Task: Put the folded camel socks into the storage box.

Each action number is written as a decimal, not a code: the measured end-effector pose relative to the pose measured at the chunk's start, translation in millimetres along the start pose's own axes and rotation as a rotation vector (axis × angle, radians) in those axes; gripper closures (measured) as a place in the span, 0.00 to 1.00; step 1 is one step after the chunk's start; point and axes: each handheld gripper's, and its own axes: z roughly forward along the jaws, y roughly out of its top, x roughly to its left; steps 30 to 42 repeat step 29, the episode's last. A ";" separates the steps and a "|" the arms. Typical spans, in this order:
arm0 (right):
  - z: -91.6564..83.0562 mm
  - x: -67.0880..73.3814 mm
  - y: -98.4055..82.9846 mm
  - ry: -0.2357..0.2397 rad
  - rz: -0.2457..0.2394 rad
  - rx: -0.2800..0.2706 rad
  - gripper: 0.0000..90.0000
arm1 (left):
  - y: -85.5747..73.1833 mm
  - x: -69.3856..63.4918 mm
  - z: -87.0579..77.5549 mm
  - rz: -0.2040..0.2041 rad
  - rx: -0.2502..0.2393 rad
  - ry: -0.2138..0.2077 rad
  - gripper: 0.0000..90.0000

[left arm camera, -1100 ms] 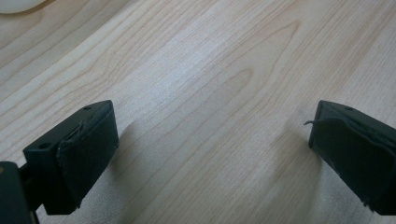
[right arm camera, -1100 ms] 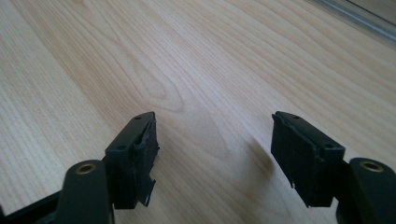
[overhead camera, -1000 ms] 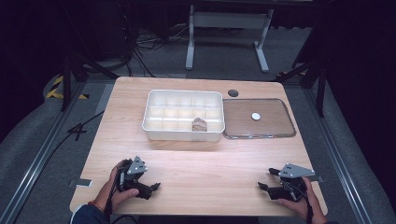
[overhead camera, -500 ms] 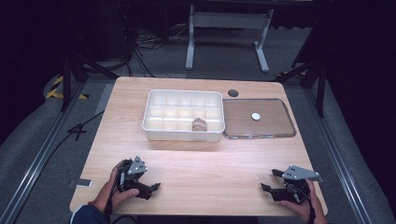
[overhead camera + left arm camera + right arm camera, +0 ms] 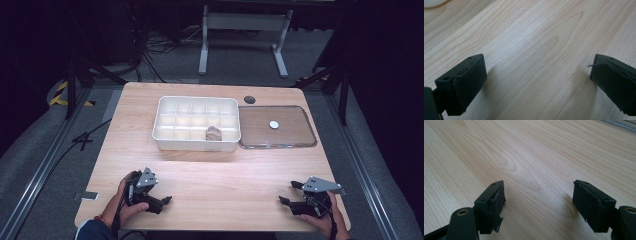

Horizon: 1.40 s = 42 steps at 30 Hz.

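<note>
A pale wooden table (image 5: 210, 170) with rounded corners and a fine straight grain stands on grey carpet in a dark room; a metal stand and loose black cables sit on the floor beyond its far edge, and a strip of yellow-and-black tape marks the floor at far left. Near the table's far edge, about the middle, sits a white plastic tray (image 5: 197, 123), rectangular with rounded corners and split by thin walls into two rows of small compartments. One compartment in the near row, right of centre, holds a small brownish lump (image 5: 214, 133); what it is cannot be told. Touching the tray's right side lies a flat clear lid (image 5: 277, 127) with a grey rim and a small white disc (image 5: 273, 124) on it. A dark round hole (image 5: 249, 99) sits in the tabletop just beyond. At the near left edge, the left gripper (image 5: 159, 202) rests low on the wood, its black padded jaws spread wide with bare grain between them. At the near right, the right gripper (image 5: 289, 196) lies likewise, jaws wide apart and holding nothing, both well apart from the tray.
</note>
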 end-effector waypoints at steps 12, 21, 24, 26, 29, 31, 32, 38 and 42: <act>0.0 -0.2 0.1 0.002 0.000 0.001 0.29 | 0.1 -0.1 0.5 -0.003 0.001 -0.006 0.01; 0.2 -0.7 0.2 0.004 -0.003 0.000 0.29 | 0.5 0.3 0.4 0.002 0.004 -0.004 0.00; 0.2 -1.2 0.2 0.005 -0.001 0.000 0.30 | 0.5 0.1 0.6 -0.001 0.004 -0.006 0.00; 0.3 -1.4 0.2 0.001 0.005 -0.001 0.30 | 0.5 0.1 0.7 -0.002 0.004 -0.007 0.00; 0.3 -1.9 0.3 -0.004 0.009 -0.001 0.30 | 0.5 0.1 0.7 -0.002 0.004 -0.007 0.00; 0.3 -1.9 0.3 -0.004 0.009 -0.001 0.30 | 0.5 0.1 0.7 -0.002 0.004 -0.007 0.00; 0.3 -1.9 0.3 -0.004 0.009 -0.001 0.30 | 0.5 0.1 0.7 -0.002 0.004 -0.007 0.00; 0.3 -1.9 0.3 -0.004 0.009 -0.001 0.30 | 0.5 0.1 0.7 -0.002 0.004 -0.007 0.00; 0.3 -1.9 0.3 -0.004 0.009 -0.001 0.30 | 0.5 0.1 0.7 -0.002 0.004 -0.007 0.00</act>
